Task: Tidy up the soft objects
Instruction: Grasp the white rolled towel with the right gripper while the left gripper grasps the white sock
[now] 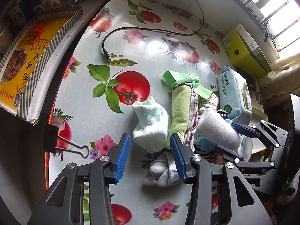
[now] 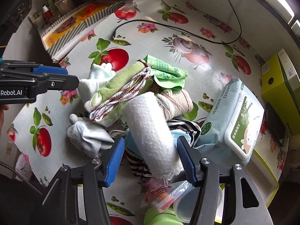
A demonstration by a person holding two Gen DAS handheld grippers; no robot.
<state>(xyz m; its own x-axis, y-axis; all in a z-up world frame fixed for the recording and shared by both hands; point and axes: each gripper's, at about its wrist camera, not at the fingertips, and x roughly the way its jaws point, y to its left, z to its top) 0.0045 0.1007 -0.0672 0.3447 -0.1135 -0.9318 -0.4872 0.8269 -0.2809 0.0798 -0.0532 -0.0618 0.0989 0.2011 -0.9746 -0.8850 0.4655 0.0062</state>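
Note:
A heap of soft things lies on the tomato-print tablecloth [image 1: 142, 43]. My left gripper [image 1: 150, 158] points down and is open over a mint-and-white sock [image 1: 150, 125] and a grey-white sock [image 1: 163, 172], with its right pad beside a folded green towel [image 1: 180, 105]. My right gripper [image 2: 151, 161] is open astride a rolled white towel [image 2: 151, 131]; the left pad stands clear of the roll. Under the roll lie a black-and-white striped cloth [image 2: 185, 126] and a blue mask [image 2: 177, 134]. A beige roll [image 2: 176, 101] and a green cloth [image 2: 168, 71] lie behind.
A wet-wipe pack [image 2: 238, 120] sits right of the heap, with a yellow-green box [image 2: 279, 86] beyond it. A black cable [image 1: 150, 30] crosses the far table. A binder clip [image 1: 73, 146] grips the left edge. A plastic bag [image 2: 163, 195] and clear lid [image 2: 187, 204] lie nearest.

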